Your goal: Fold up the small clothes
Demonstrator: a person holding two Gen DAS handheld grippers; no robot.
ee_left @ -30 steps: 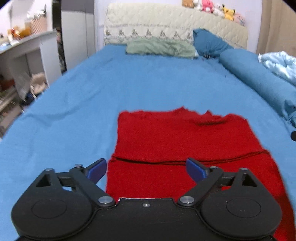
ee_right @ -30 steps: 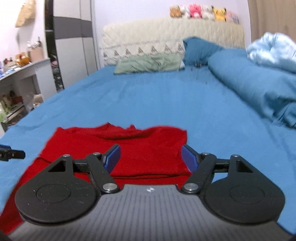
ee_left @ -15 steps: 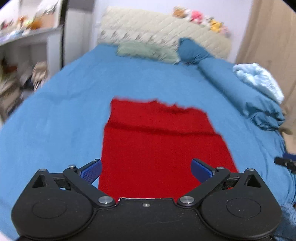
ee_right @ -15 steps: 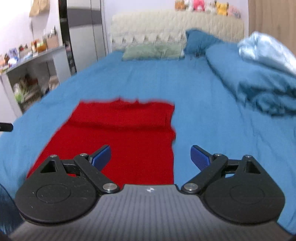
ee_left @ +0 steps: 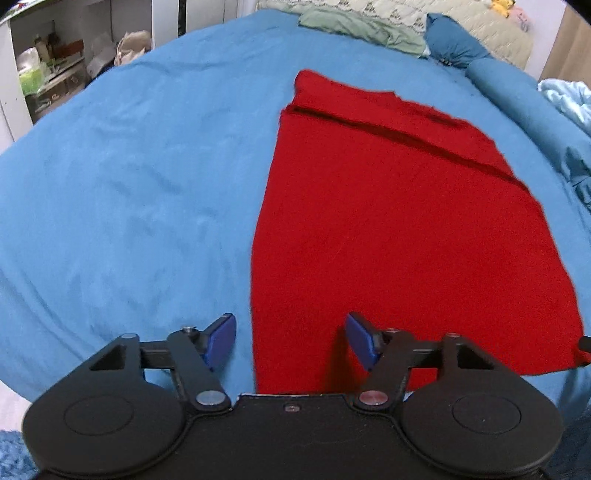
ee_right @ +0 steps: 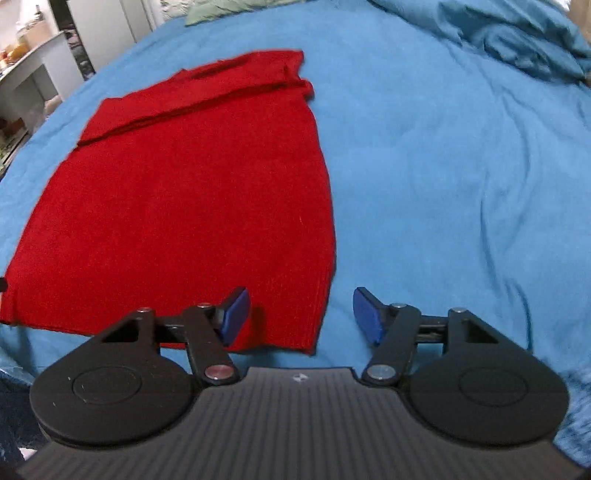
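Observation:
A red knitted garment (ee_left: 399, 229) lies flat on the blue bed sheet (ee_left: 129, 177), with a folded band across its far end. It also shows in the right wrist view (ee_right: 184, 206). My left gripper (ee_left: 291, 341) is open and empty, straddling the garment's near left corner. My right gripper (ee_right: 301, 315) is open and empty, straddling the garment's near right corner (ee_right: 310, 347). Both hover just above the near hem.
A rolled blue duvet (ee_left: 517, 96) and pale blue bedding (ee_left: 569, 99) lie along the right side. A green pillow (ee_left: 354, 26) and blue pillow (ee_left: 454, 40) sit at the headboard. White shelves (ee_left: 44, 66) stand left of the bed.
Both grippers have pulled back toward the near hem and tilted downward. The garment now lies stretched out long in front of them. Both stayed open.

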